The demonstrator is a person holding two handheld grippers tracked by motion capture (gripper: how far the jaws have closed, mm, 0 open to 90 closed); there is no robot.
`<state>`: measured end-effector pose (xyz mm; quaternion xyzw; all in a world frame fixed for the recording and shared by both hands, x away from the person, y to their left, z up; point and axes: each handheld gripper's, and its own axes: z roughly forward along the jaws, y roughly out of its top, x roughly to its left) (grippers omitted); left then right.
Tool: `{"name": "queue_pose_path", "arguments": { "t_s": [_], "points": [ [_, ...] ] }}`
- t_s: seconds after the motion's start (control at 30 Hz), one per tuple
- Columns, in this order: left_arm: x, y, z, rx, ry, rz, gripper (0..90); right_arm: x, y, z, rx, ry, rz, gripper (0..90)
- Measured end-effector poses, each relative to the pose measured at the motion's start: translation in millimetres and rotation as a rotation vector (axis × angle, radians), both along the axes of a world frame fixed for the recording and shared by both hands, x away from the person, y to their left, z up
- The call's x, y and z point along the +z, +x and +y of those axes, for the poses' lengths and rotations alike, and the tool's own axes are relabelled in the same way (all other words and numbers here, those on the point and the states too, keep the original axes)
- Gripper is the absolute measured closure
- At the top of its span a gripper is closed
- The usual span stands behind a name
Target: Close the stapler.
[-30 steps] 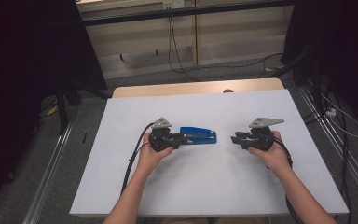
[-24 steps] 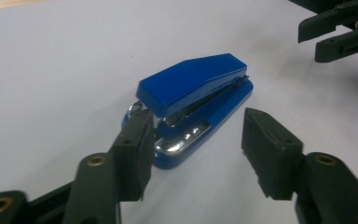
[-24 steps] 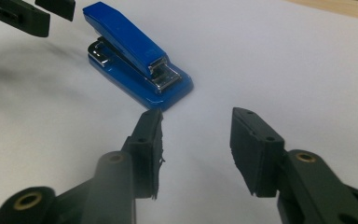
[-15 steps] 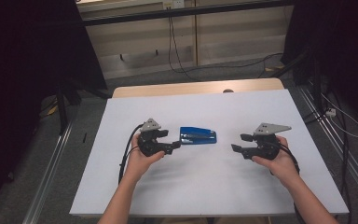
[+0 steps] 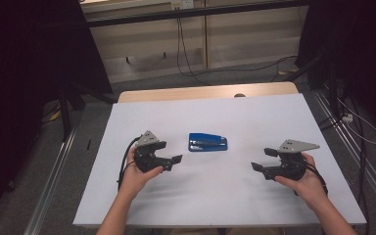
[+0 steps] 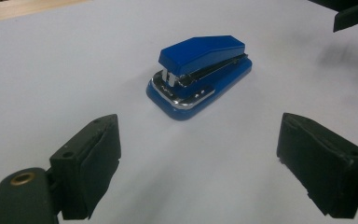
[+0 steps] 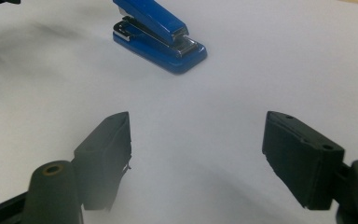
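A blue stapler lies flat on the white table, near its middle. My left gripper is open, a short way to the stapler's left and slightly nearer the person, with nothing between its jaws. In the left gripper view the stapler lies ahead of the wide-open left gripper. My right gripper is open too, further off to the stapler's right. The right gripper view has the stapler at the upper left, beyond the empty right gripper.
The white sheet covers a wooden tabletop whose far edge shows. Cables run over the floor behind the table. Metal rails flank both sides. The right gripper's jaw tips appear at the top right of the left gripper view.
Both hands have drawn back from the stapler, the left one leftward and the right one rightward and nearer the person. The stapler stays put on the table.
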<state>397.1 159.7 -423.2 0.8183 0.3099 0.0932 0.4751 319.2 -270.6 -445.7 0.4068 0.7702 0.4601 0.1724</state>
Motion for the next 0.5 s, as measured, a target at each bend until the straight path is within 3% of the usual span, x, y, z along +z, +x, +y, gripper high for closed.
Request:
{"name": "queue_pose_path", "arguments": {
  "t_s": [0.17,0.5],
  "points": [
    [1.5,-5.3,10.9,0.012,-0.016,-0.012,11.3,-1.0,-9.4,-4.0,0.000,-0.007,-0.001,21.7],
    [-2.3,-15.7,31.7,0.038,-0.010,-0.008,10.5,-2.5,-23.9,-5.7,0.020,-0.025,-0.004,18.1]
  ]
}}
